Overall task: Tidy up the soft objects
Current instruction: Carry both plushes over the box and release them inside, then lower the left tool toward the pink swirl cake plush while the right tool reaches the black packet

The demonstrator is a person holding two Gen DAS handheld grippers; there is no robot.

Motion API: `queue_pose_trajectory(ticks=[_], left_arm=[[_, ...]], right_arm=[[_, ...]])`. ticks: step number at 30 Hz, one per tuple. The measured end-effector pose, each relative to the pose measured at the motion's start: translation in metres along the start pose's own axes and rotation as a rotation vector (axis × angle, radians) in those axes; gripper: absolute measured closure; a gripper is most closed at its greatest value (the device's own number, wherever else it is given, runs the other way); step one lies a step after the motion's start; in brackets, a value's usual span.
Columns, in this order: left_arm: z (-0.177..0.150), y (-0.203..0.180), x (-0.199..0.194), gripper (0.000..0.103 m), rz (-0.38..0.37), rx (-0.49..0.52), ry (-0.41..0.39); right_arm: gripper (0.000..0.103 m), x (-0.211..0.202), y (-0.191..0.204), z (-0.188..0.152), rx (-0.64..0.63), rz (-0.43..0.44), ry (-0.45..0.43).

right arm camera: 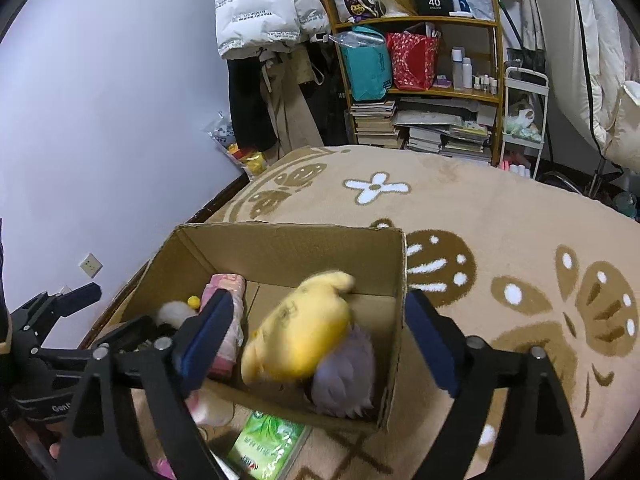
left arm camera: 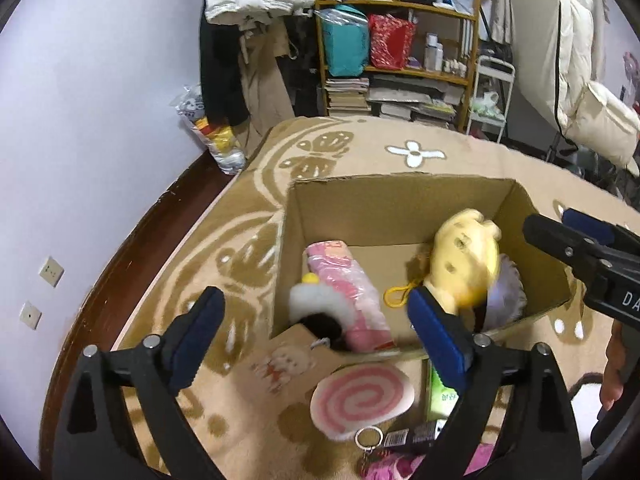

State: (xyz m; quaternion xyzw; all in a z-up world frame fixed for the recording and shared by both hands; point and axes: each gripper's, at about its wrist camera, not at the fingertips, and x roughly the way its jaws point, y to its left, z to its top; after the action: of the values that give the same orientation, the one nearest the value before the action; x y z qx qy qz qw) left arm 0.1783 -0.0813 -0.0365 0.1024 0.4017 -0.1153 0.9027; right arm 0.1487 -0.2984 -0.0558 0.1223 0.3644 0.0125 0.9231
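Note:
An open cardboard box [left arm camera: 400,196] [right arm camera: 288,240] stands on a patterned carpet. A blurred yellow plush [left arm camera: 466,256] [right arm camera: 304,328] sits inside it, free of both grippers, on a lilac fluffy toy [left arm camera: 506,292] [right arm camera: 344,372]. A pink wrapped pack [left arm camera: 344,288] [right arm camera: 226,320] and a white-and-black fluffy toy [left arm camera: 316,308] also lie inside. My left gripper [left arm camera: 316,340] is open and empty above the box's near edge. My right gripper [right arm camera: 320,344] is open and empty above the box. It also shows at the right of the left wrist view [left arm camera: 576,240].
A pink spiral plush disc [left arm camera: 362,398], a green packet [left arm camera: 440,396] [right arm camera: 268,448], a keyring [left arm camera: 368,438] and a pink item [left arm camera: 392,466] lie on the carpet [right arm camera: 500,220] in front of the box. A shelf [right arm camera: 420,80], hanging clothes and a white wall stand behind.

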Motion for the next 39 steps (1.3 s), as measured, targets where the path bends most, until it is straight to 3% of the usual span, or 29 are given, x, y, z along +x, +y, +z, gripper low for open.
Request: queue_pose_trajectory(ticks=[5, 21, 39], left_arm=[[-0.007, 0.011, -0.021, 0.006, 0.009, -0.023, -0.010], [-0.046, 0.030, -0.078, 0.005, 0.053, -0.073, -0.002], [-0.075, 0.034, -0.071, 0.005, 0.036, -0.088, 0.079]], right_arm=[[0.004, -0.019, 0.003, -0.001, -0.002, -0.008, 0.002], [0.003, -0.077, 0.025, -0.030, -0.029, -0.012, 0.008], [0.003, -0.078, 0.038, -0.078, -0.019, 0.007, 0.072]])
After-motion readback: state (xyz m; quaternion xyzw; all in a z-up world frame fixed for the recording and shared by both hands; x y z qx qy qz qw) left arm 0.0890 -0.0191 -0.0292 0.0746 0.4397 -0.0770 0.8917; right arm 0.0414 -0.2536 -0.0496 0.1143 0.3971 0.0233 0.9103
